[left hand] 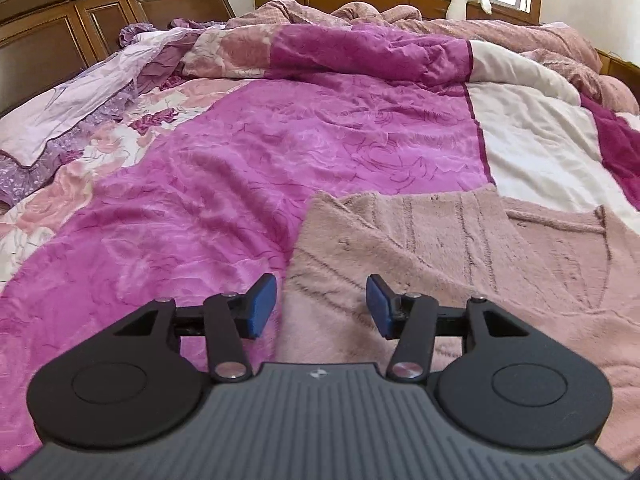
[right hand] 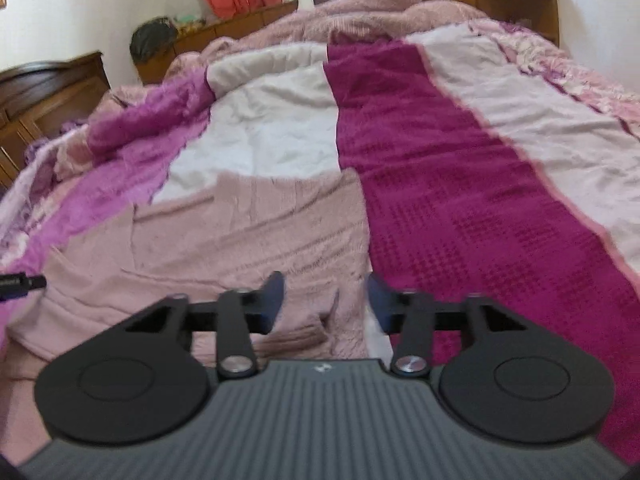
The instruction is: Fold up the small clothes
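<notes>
A fuzzy pale pink garment (left hand: 440, 248) lies spread flat on the bed, with a neckline or seam line towards its right side. My left gripper (left hand: 320, 306) hovers open over the garment's left edge, one blue pad over the magenta cover and the other over the pink fabric, and nothing is pinched. In the right wrist view the same garment (right hand: 248, 232) shows wrinkles and a small fold near its right edge. My right gripper (right hand: 326, 304) stands open above that edge, its pads apart and gripping nothing. This view is slightly blurred.
The bed is covered by a patchwork quilt (left hand: 280, 140) of magenta, white and floral panels, with a dark magenta strip (right hand: 460, 208) right of the garment. A rumpled pink blanket (left hand: 360, 12) is heaped at the far end. A wooden headboard (left hand: 60, 32) stands at the left.
</notes>
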Action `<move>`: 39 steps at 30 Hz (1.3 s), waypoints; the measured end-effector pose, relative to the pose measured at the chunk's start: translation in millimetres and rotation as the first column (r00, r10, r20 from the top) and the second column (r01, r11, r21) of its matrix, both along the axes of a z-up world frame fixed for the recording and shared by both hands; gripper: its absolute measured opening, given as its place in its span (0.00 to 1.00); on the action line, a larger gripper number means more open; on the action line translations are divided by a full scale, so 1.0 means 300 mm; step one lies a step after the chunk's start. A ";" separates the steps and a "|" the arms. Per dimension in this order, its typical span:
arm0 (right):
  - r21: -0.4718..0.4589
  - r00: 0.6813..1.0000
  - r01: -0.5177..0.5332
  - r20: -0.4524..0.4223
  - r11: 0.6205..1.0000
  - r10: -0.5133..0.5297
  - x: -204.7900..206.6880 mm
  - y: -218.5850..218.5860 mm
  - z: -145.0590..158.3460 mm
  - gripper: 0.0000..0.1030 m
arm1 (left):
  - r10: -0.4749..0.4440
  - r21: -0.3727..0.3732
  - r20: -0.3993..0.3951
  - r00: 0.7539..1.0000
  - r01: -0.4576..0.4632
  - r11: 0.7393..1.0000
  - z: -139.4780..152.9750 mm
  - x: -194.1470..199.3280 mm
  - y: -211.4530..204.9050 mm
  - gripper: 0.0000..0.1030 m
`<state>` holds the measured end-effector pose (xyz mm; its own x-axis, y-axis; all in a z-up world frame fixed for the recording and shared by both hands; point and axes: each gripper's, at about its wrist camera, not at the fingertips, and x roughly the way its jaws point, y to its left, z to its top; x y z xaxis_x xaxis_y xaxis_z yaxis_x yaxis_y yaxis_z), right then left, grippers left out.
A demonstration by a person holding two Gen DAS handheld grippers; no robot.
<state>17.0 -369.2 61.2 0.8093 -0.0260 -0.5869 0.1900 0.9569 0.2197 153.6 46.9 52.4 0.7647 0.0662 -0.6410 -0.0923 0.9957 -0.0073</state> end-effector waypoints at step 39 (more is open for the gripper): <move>-0.106 0.936 -0.353 -0.027 0.930 0.352 -0.497 0.314 0.205 0.56 | -0.372 0.113 -0.084 0.924 0.380 0.918 0.235 -0.881 -0.048 0.76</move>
<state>-132.0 -274.9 122.7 0.7734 0.1964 -0.6027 -0.1622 0.9805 0.1113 -110.8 32.5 123.1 0.7093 -0.1364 -0.6916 0.2925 0.9496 0.1127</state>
